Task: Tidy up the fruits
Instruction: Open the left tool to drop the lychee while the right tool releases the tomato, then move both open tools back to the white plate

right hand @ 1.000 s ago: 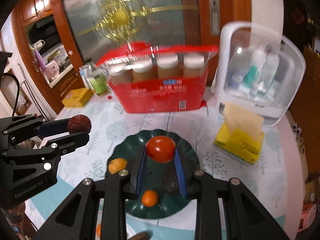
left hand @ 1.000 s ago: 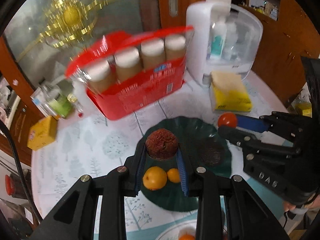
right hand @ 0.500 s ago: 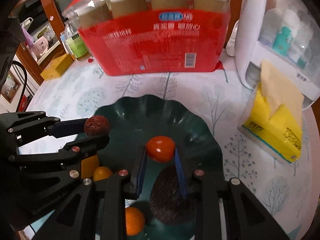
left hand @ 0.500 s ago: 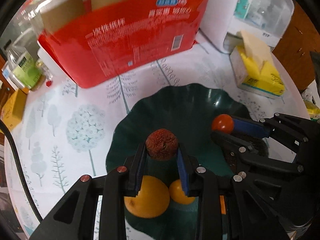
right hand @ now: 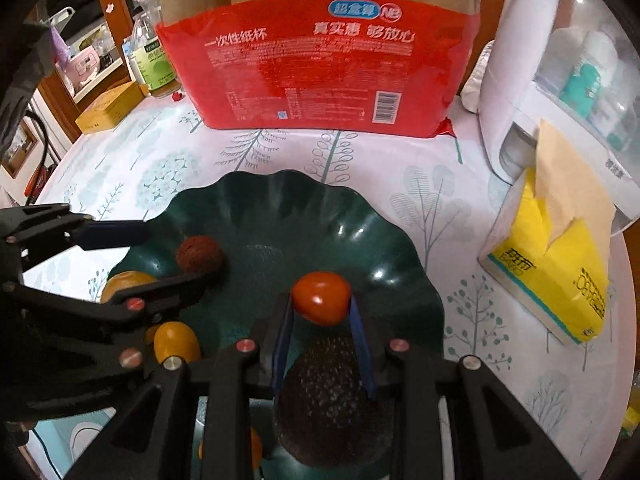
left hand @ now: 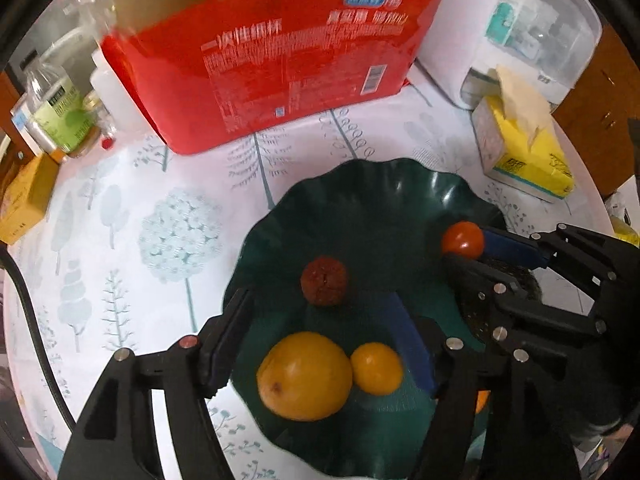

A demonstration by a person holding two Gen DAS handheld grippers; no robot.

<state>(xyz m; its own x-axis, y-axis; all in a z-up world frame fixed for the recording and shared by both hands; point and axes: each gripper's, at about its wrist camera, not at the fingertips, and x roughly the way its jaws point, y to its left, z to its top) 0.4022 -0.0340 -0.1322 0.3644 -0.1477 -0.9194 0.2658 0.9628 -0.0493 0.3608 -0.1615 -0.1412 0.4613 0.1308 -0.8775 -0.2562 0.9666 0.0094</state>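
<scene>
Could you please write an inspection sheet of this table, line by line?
Surface: tablecloth with tree print.
Job's things: green plate holds brown fruit, two oranges, avocado.
Clutter: red cup pack, tissue box, bottle, yellow box.
Grippers: left gripper jaws have just been opening, brown fruit free on the plate; right gripper shut on tomato.
Cables: black cable at the table edge.
Surroundings: white cabinet, wooden furniture.
</scene>
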